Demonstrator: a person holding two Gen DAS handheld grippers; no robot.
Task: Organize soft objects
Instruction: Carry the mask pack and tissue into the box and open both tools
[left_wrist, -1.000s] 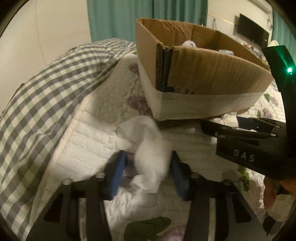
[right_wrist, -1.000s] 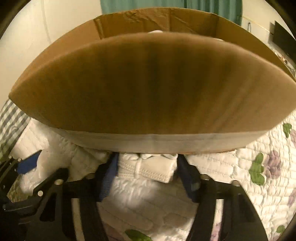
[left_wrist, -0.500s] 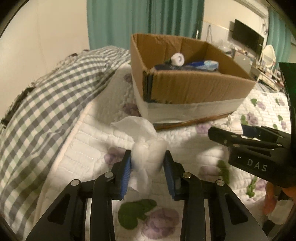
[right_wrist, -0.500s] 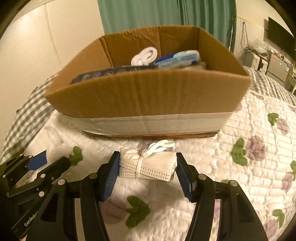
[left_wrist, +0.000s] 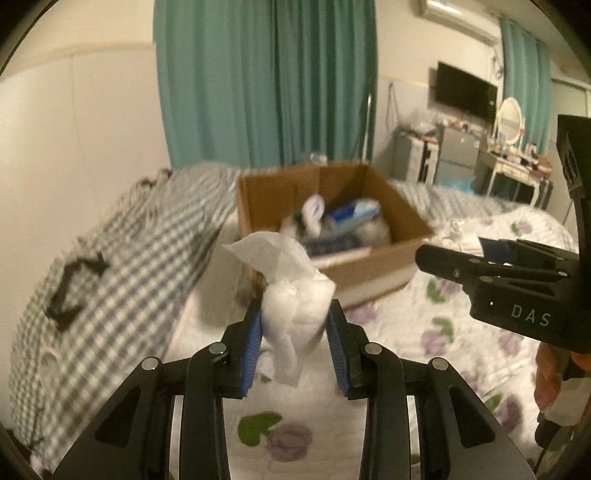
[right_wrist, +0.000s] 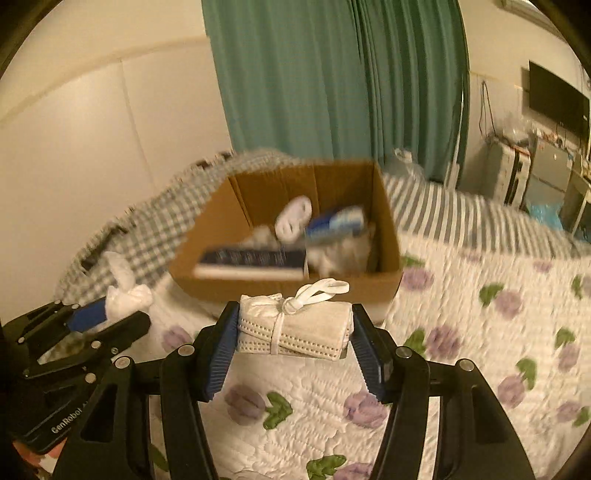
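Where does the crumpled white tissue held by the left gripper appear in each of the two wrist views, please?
Left wrist view: crumpled white tissue at centre, clamped between the left gripper fingers.
Right wrist view: the same tissue at far left, sticking out past the gripper's blue pads.
Shared landmark: the cardboard box on the quilt.

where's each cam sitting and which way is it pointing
Left wrist: on the left gripper, facing the cardboard box over the white tissue wad it grips; right gripper at right.
Right wrist: on the right gripper, facing the box over its tied face mask bundle; left gripper at left.
Shared: box, floral quilt, green curtain.
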